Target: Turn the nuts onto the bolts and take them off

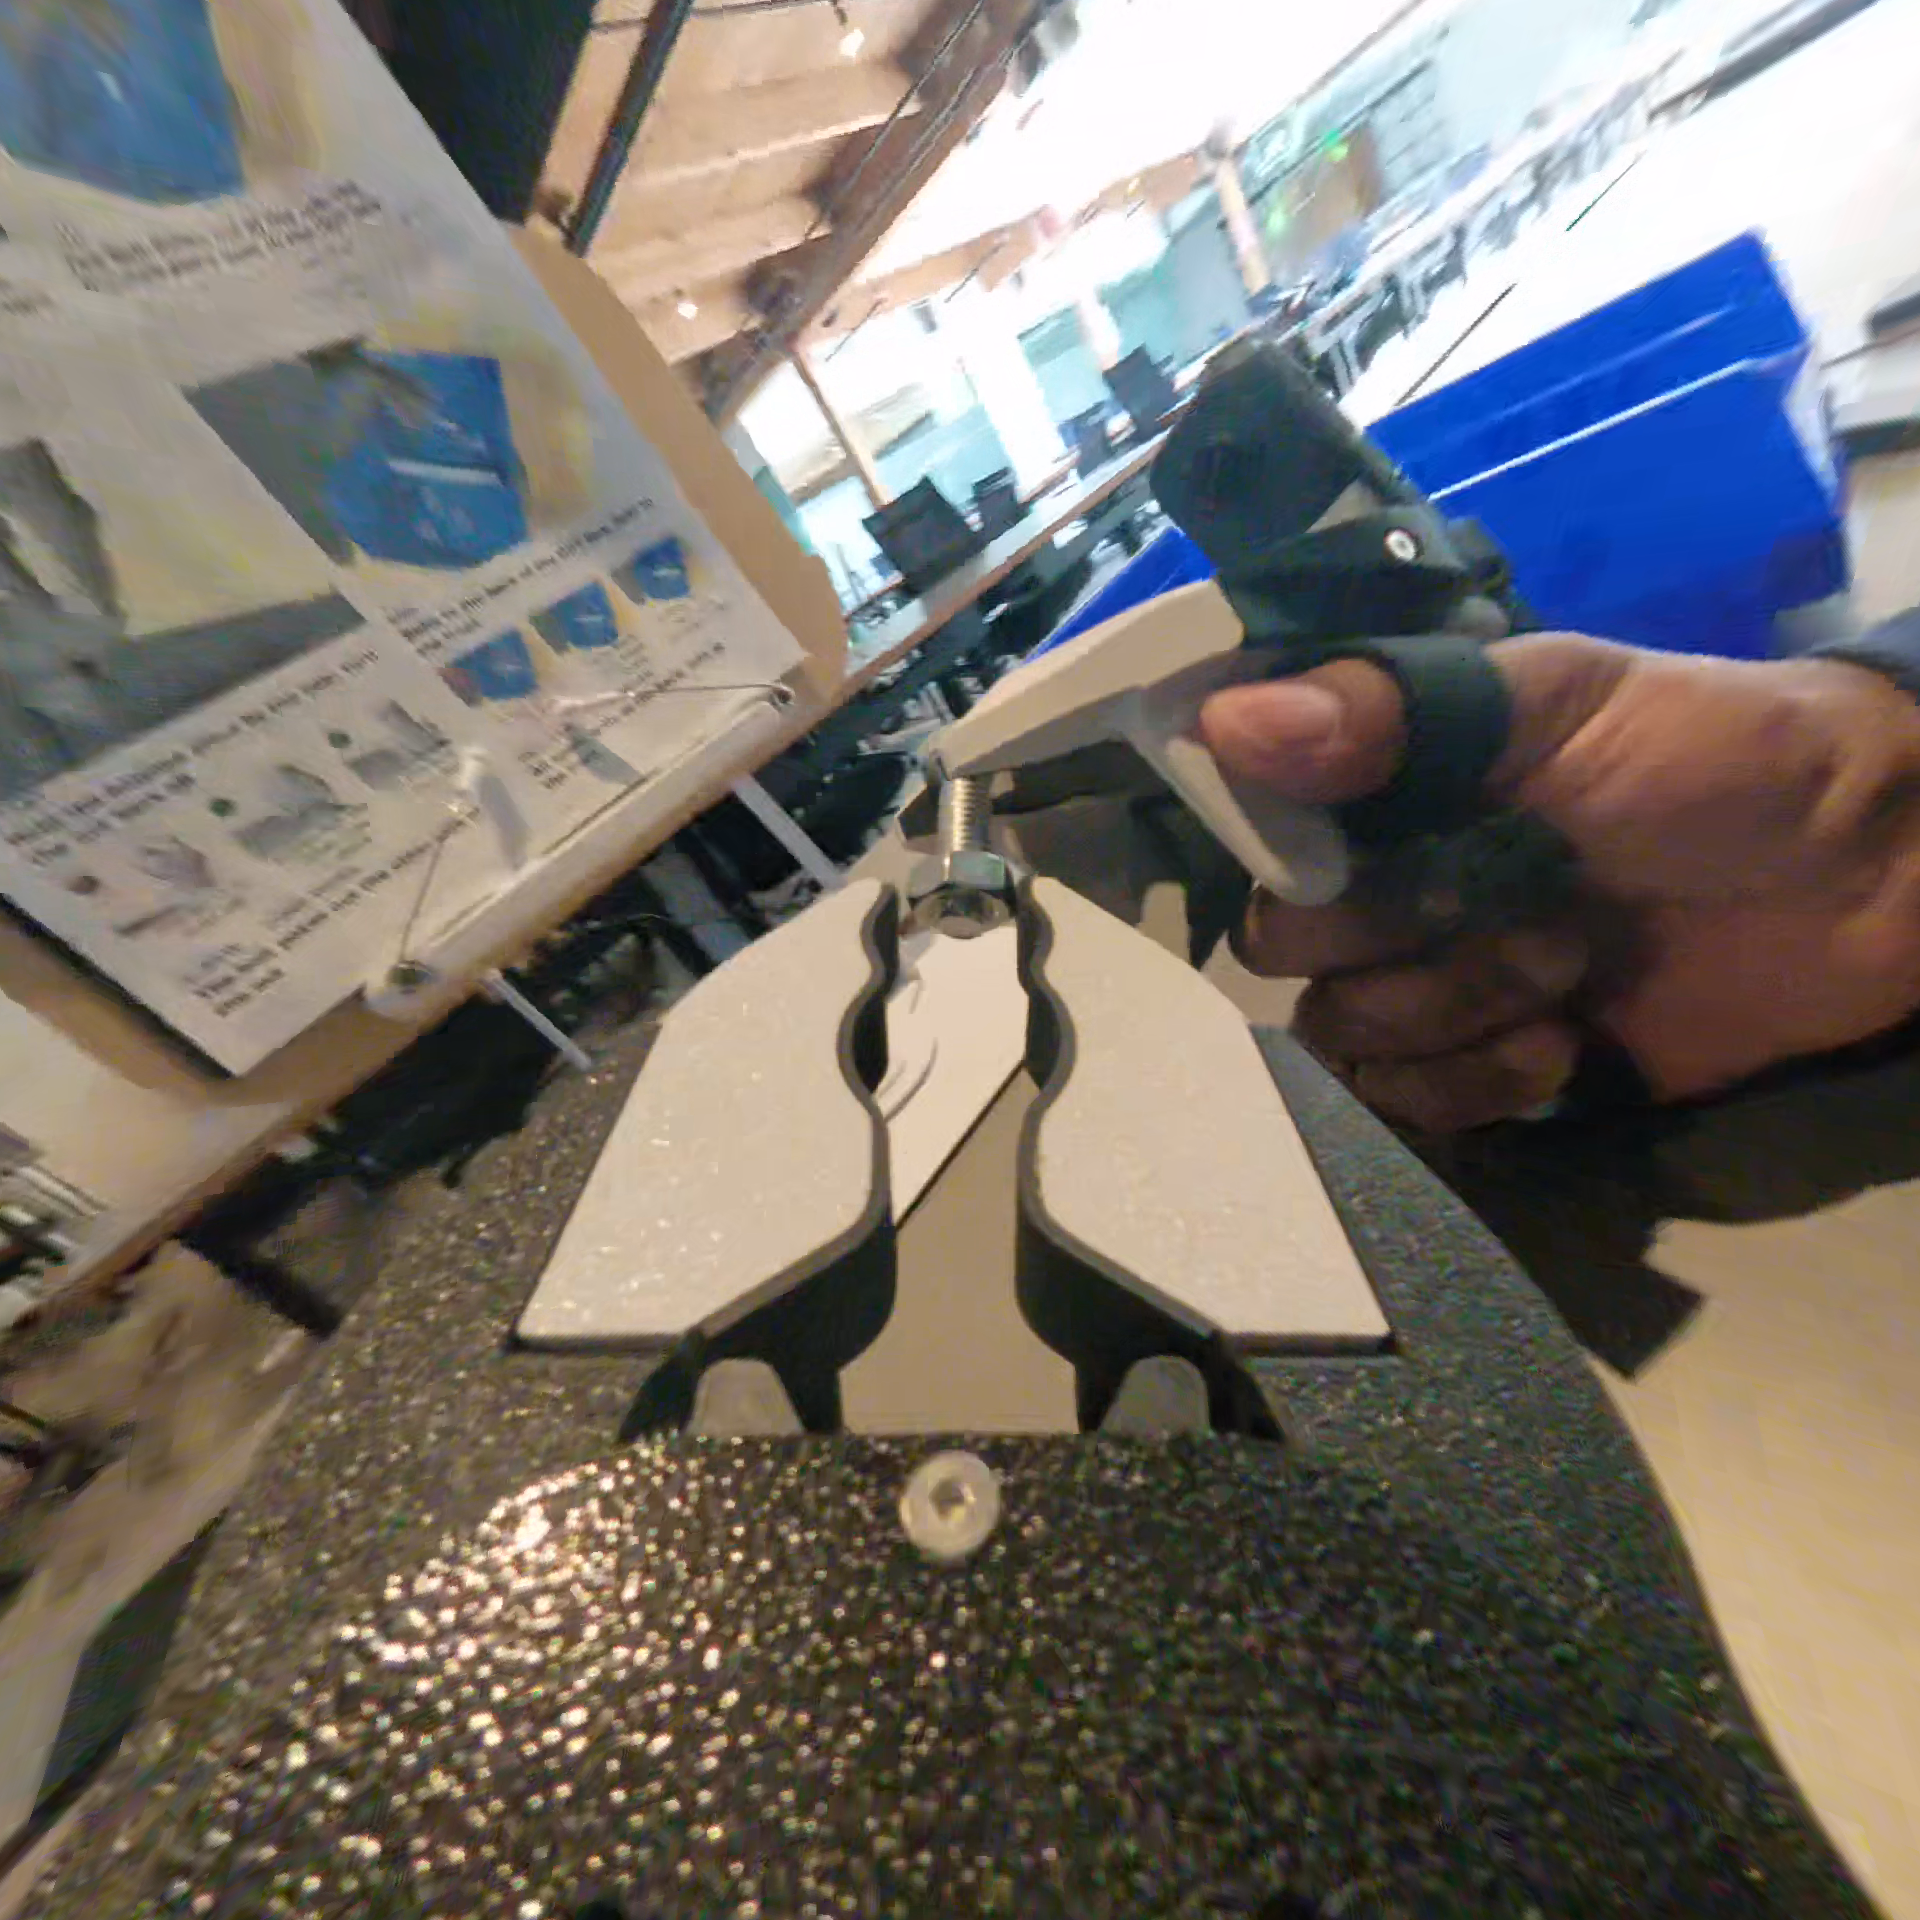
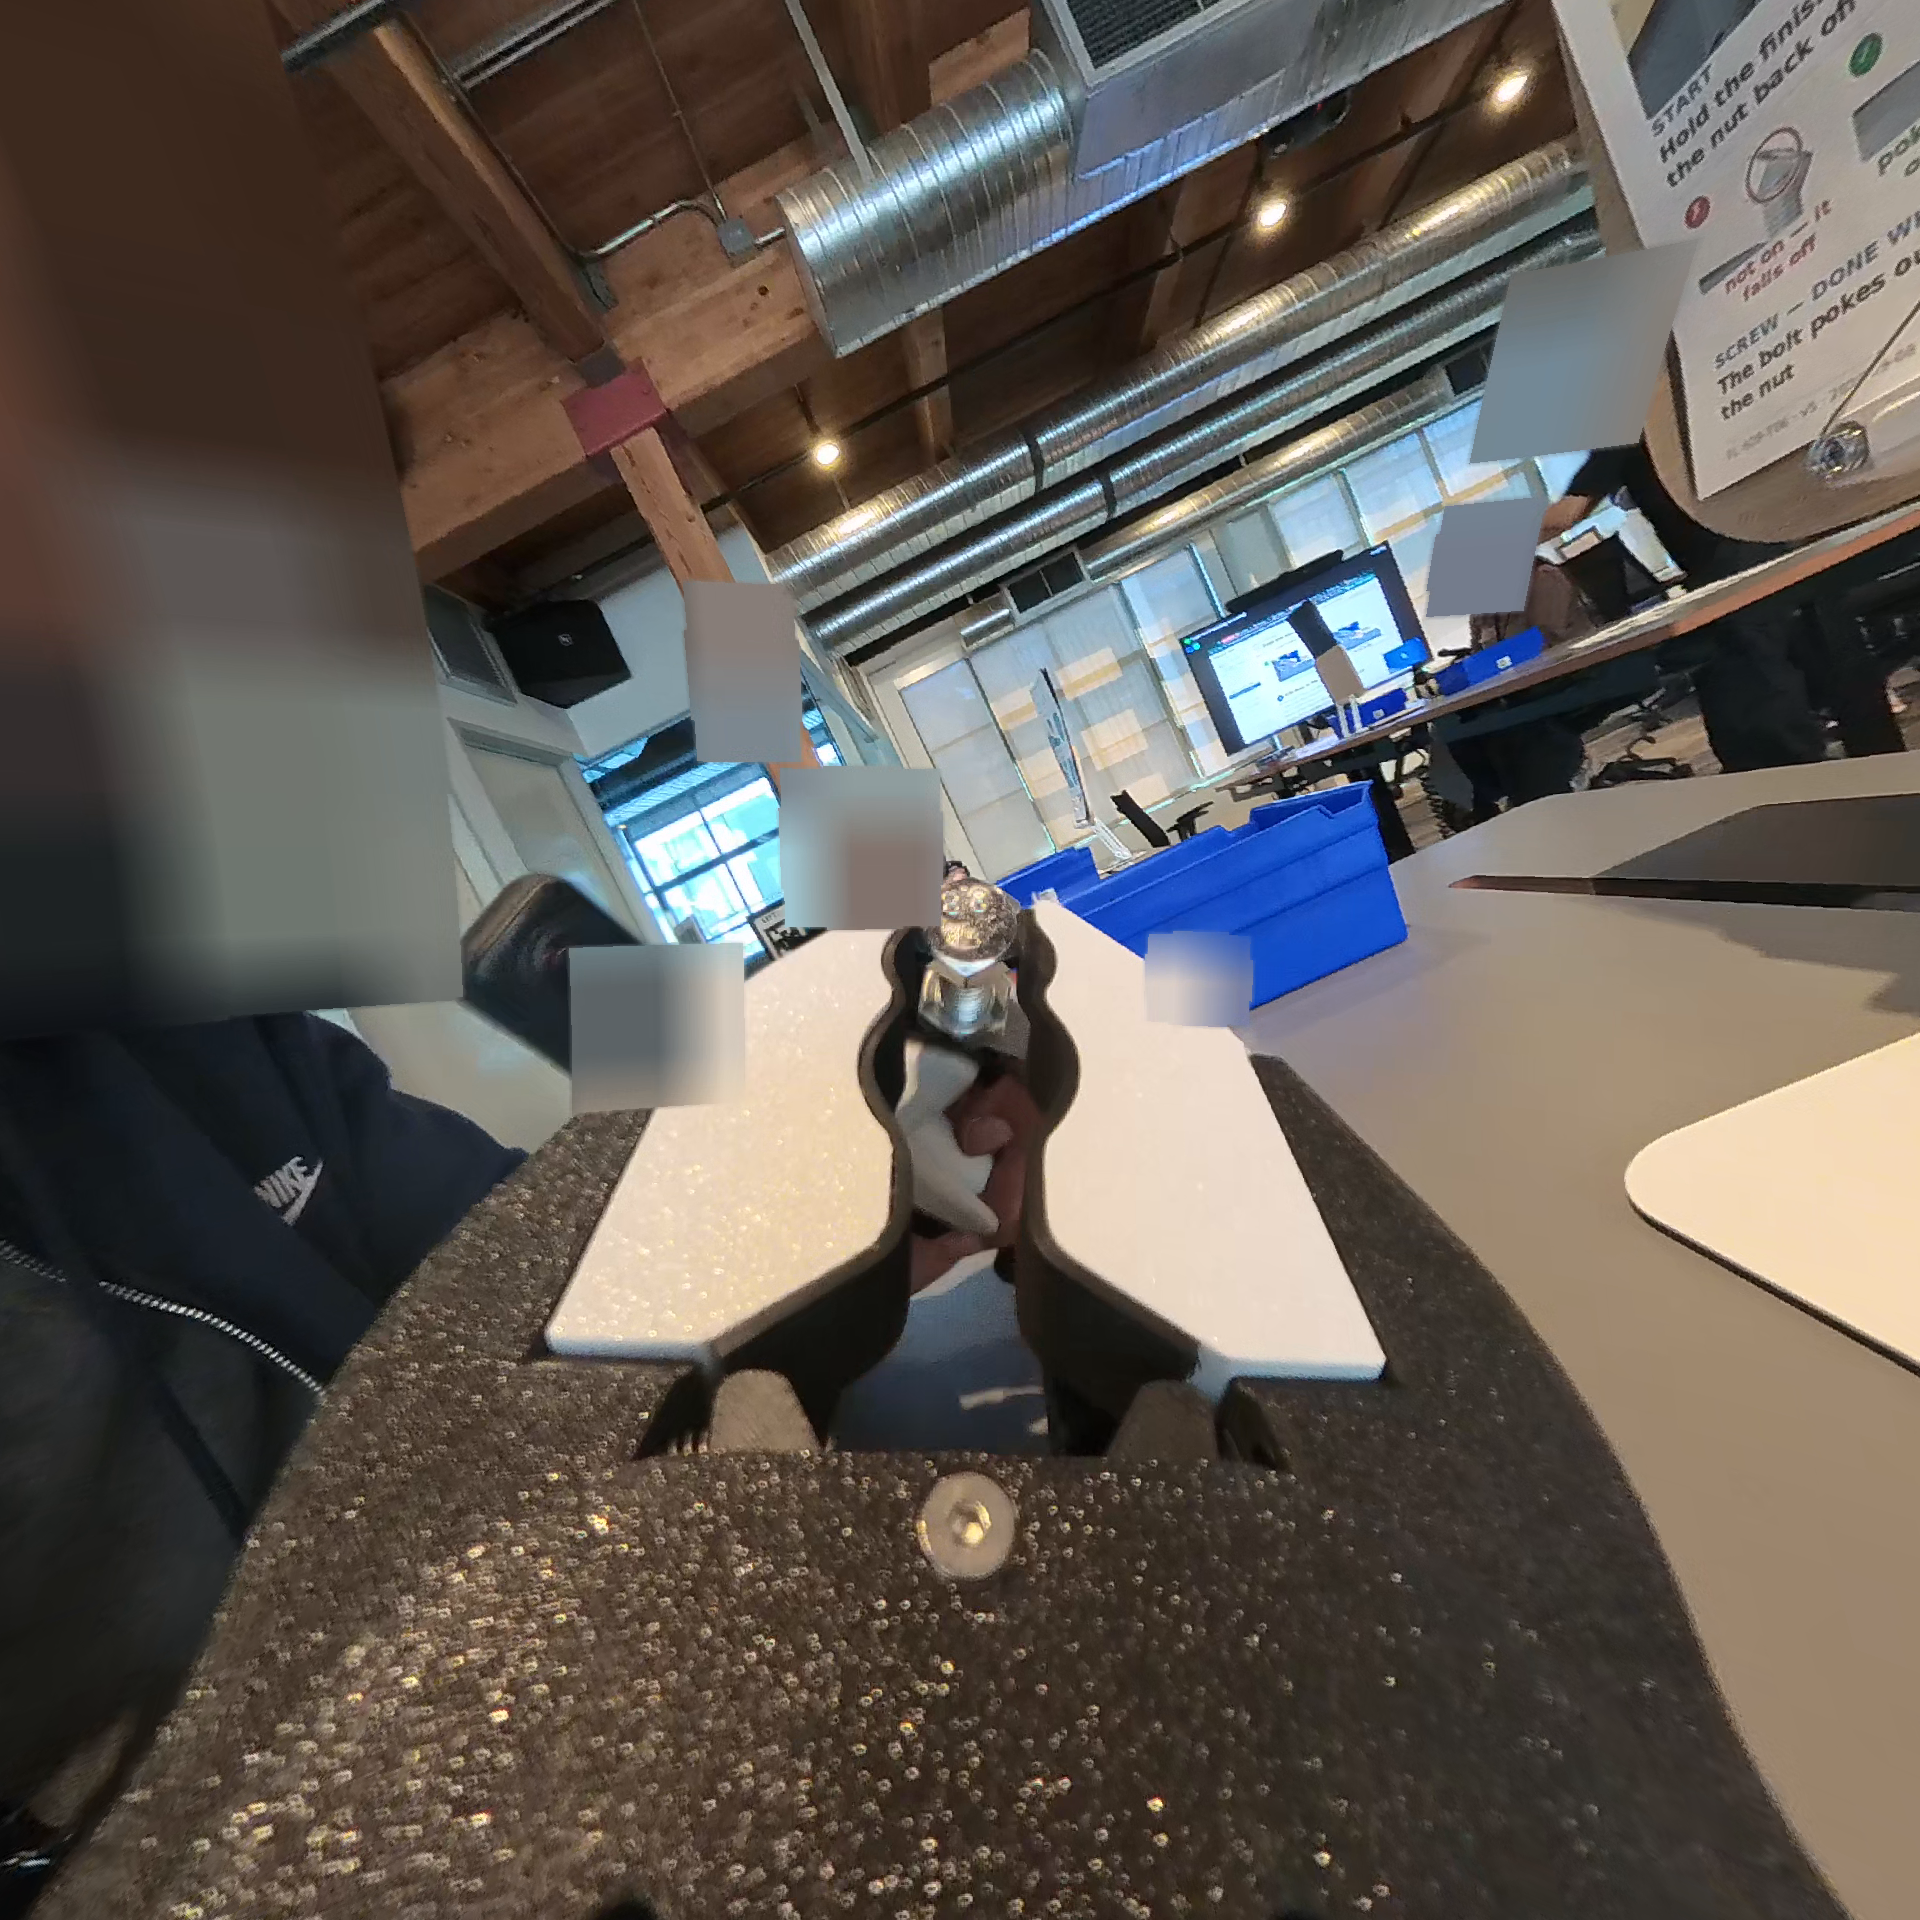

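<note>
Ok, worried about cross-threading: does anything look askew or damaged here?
Nothing stands out. The silver hex nut sits square on the threaded steel bolt, pinched by the left gripper; the right gripper holds the bolt's head end. No visible damage.

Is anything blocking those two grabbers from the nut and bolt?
Nothing visible. The left gripper has its jaws closed on the nut, and the right gripper pinches the bolt near its head; both already touch the hardware.

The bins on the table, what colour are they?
Blue bins, clearest in the right wrist view.
</note>
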A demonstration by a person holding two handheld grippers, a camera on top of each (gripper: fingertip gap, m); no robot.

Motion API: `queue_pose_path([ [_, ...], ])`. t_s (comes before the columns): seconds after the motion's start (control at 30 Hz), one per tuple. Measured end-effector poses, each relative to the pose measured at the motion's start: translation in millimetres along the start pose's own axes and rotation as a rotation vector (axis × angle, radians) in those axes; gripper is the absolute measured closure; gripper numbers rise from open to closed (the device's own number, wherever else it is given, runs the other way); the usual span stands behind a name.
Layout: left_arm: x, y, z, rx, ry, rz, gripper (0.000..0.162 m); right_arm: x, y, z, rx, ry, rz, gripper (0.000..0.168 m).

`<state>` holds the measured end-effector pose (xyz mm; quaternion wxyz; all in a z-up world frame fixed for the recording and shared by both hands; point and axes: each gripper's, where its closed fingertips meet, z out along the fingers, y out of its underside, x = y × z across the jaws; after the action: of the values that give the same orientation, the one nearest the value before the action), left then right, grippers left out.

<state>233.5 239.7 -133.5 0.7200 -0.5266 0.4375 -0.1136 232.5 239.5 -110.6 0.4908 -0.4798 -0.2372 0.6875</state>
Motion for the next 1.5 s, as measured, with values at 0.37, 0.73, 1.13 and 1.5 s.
queue_pose_path([
  [0.37,6.6,-13.6,-2.1,0.128,0.2,-0.523,0.133,1.0,-3.2,-2.2,0.019,-0.006,0.015,0.151],
  [0.73,3.8,-5.0,0.4,0.116,0.294,-0.873,0.136,-0.3,-1.6,-1.1,0.015,-0.014,0.015,0.152],
  [1.13,-0.2,5.6,-0.5,-0.077,0.027,-0.039,0.144,5.1,2.5,-0.3,-0.005,0.018,0.033,0.151],
  [1.5,9.6,3.5,2.3,-0.037,0.199,-0.436,0.111,5.5,-0.1,-2.0,0.009,0.013,0.042,0.152],
])
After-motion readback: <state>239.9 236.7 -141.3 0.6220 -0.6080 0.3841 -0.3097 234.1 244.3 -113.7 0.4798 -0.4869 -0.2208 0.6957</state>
